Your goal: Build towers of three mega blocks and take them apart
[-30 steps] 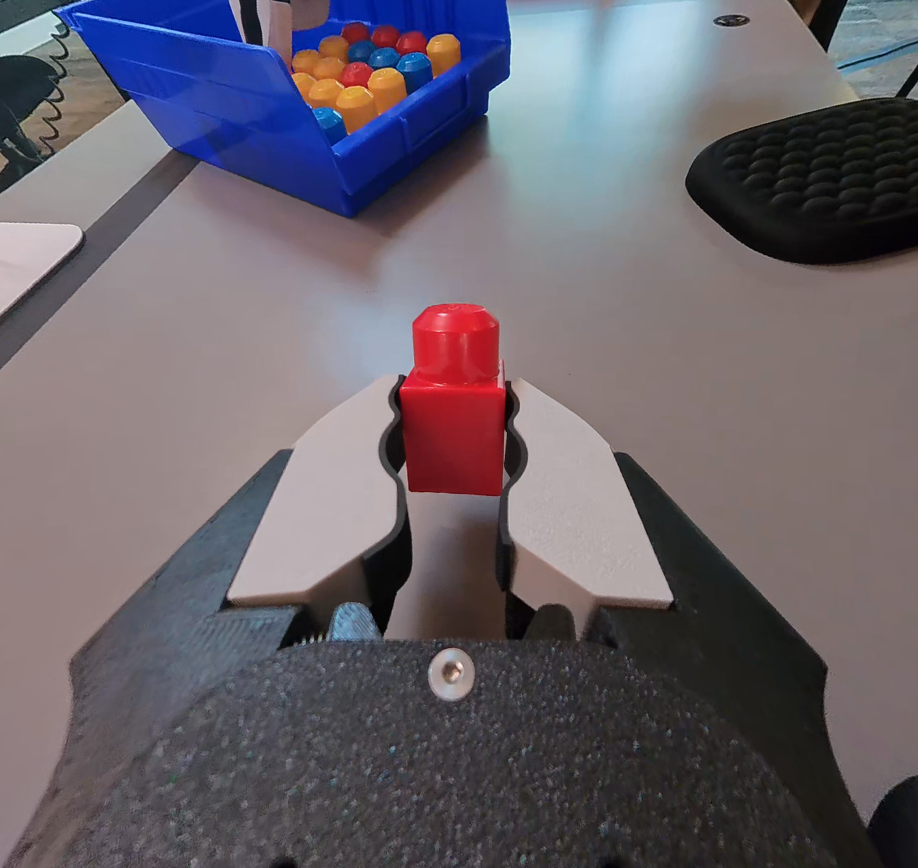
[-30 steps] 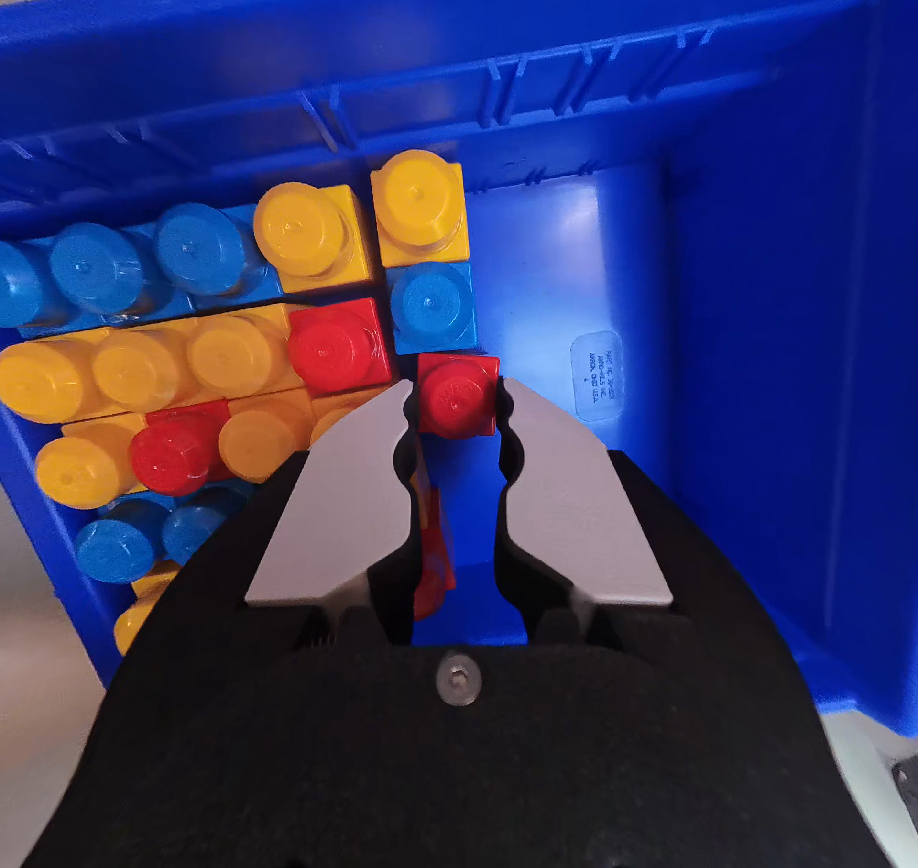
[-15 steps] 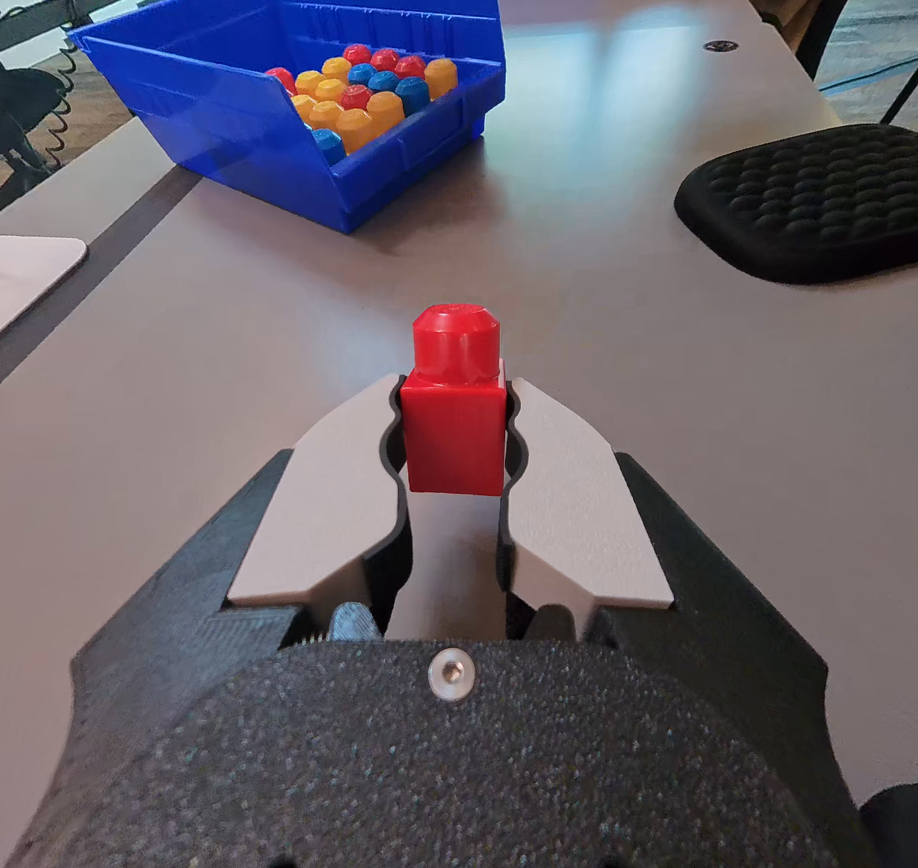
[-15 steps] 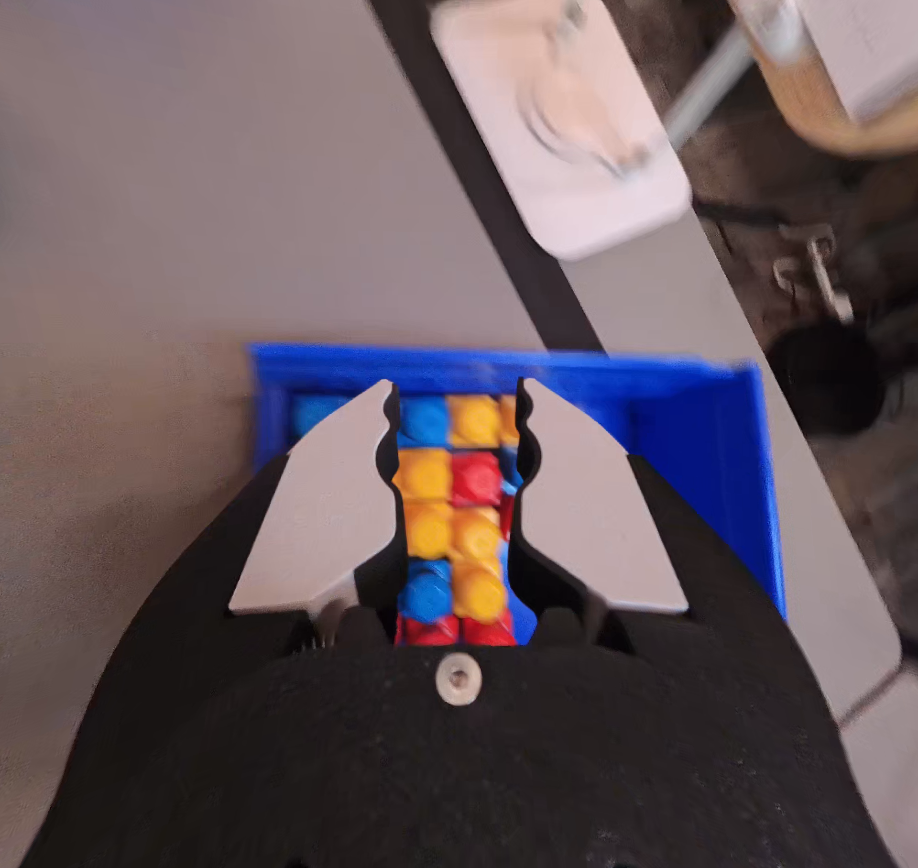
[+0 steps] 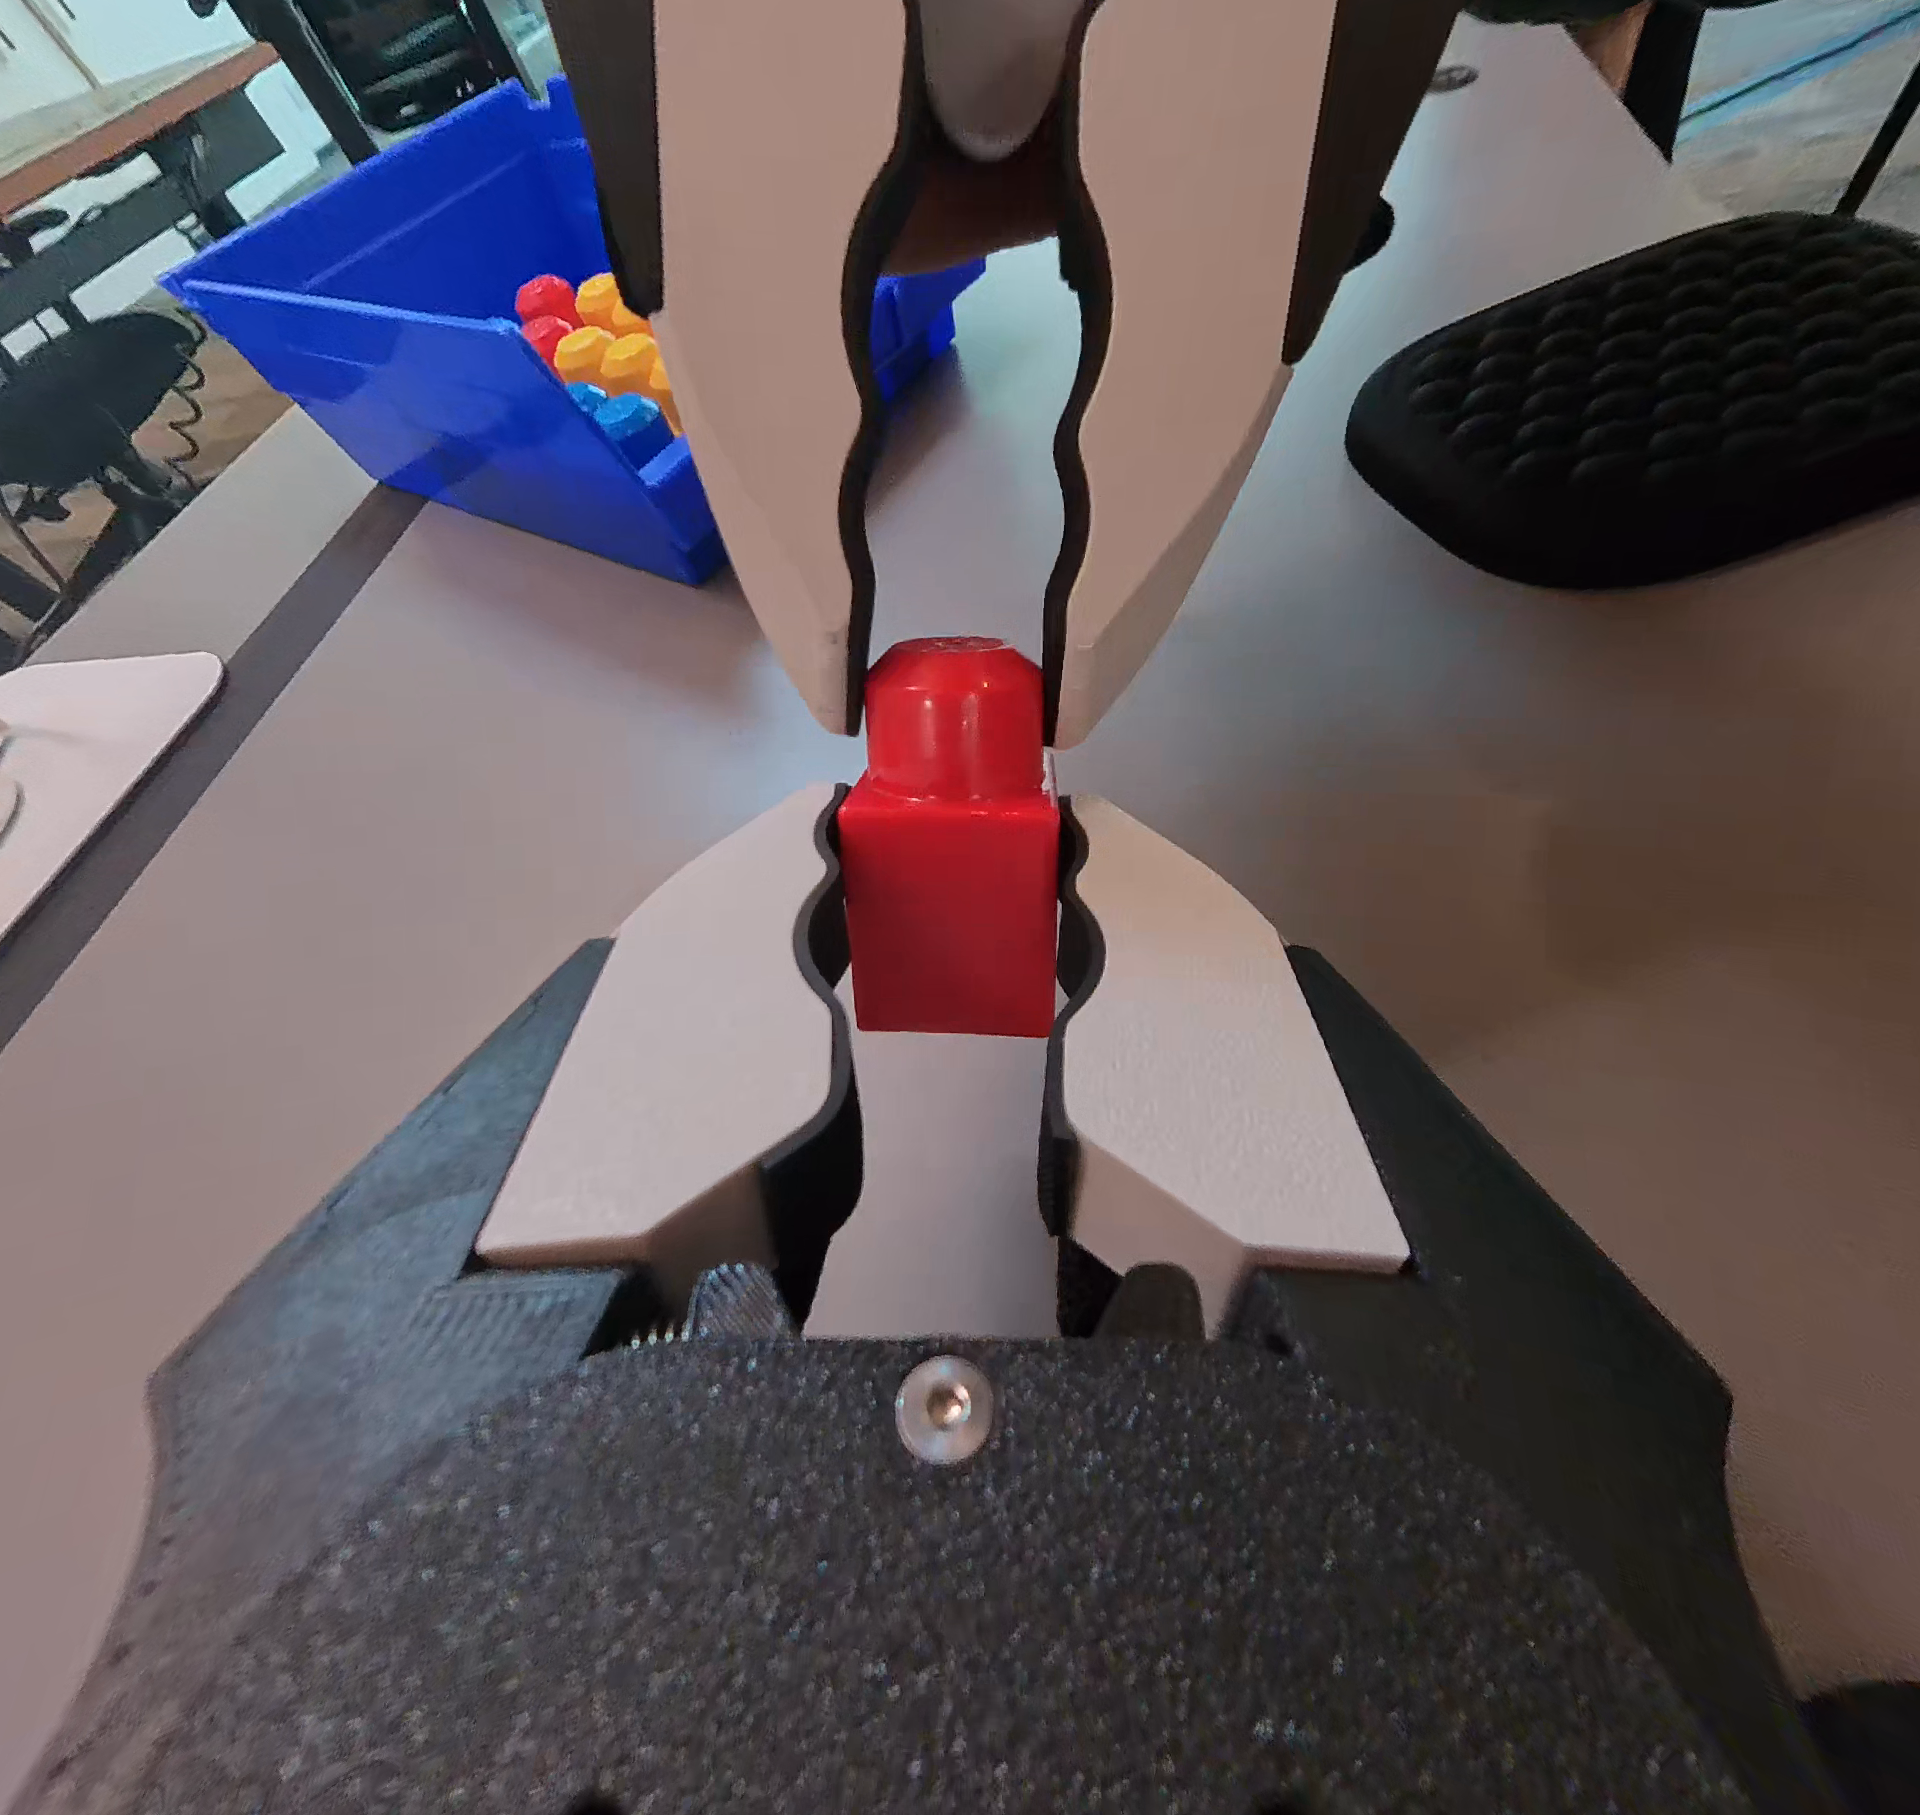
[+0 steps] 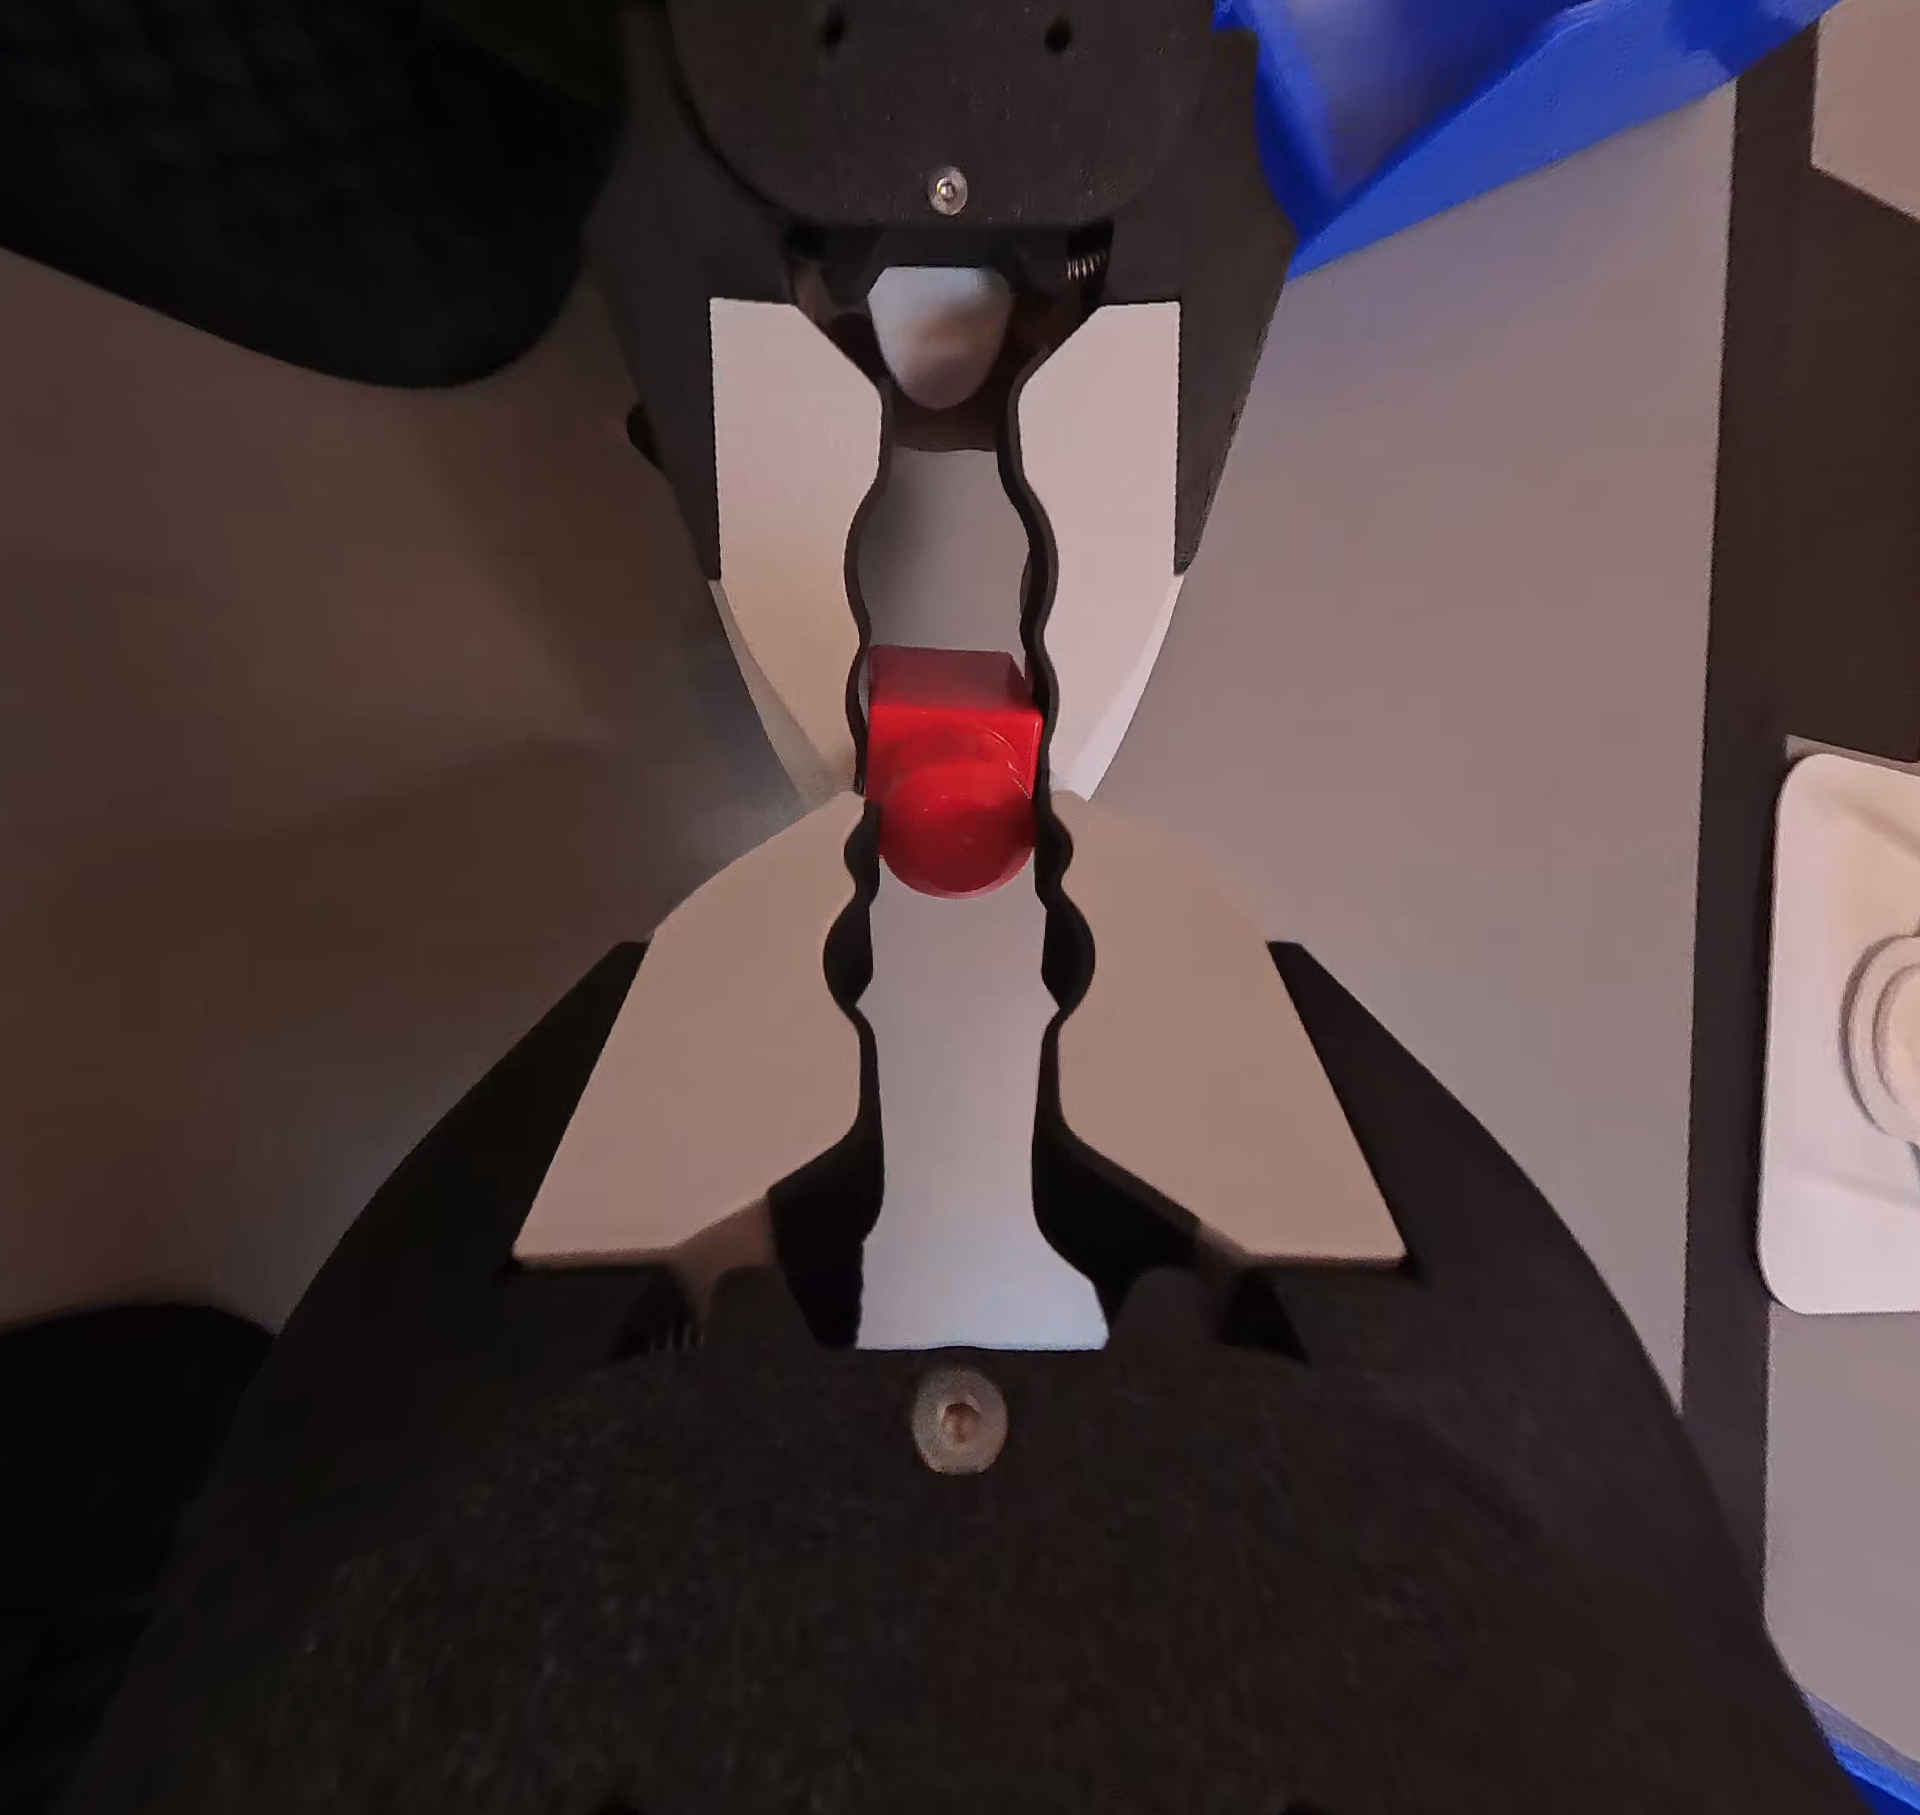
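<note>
room: office-type space, other desks and a dark chair behind, far left in left wrist view
counter (image 5: 1455,882): grey-mauve flat top, dark seam strip running along its left side
red block (image 5: 951,908): single-stud mega block, upright, stud up, sitting on the counter right in front of me, well apart from the bin
my left gripper (image 5: 951,918): fingers closed on the red block's square body, one pad touching each side; block held upright
my right gripper (image 5: 954,690): comes down from above, pointing at the counter; fingertips either side of the block's stud, looks like they touch or nearly touch it, can't tell if I'm actually pinching; nothing else between these fingers
right wrist view: looking straight down; red block (image 6: 951,757) seen from the top, stud at my right gripper (image 6: 954,830) tips, left gripper (image 6: 951,716) opposite me clamped on the body
blue bin (image 5: 416,394): open-front plastic bin, back left on the counter, partly hidden behind my right fingers
blocks in bin (image 5: 597,357): red, yellow-orange and blue blocks, studs up, packed together; count hidden
black pad (image 5: 1662,394): bumpy textured cushion, right side of the counter, well apart from the block
white pad (image 5: 73,757): flat rounded-corner piece at the left edge, past the dark seam; in right wrist view it carries a round thing, too blurred to name
tower: only one block at my fingers, nothing stacked on it
</note>
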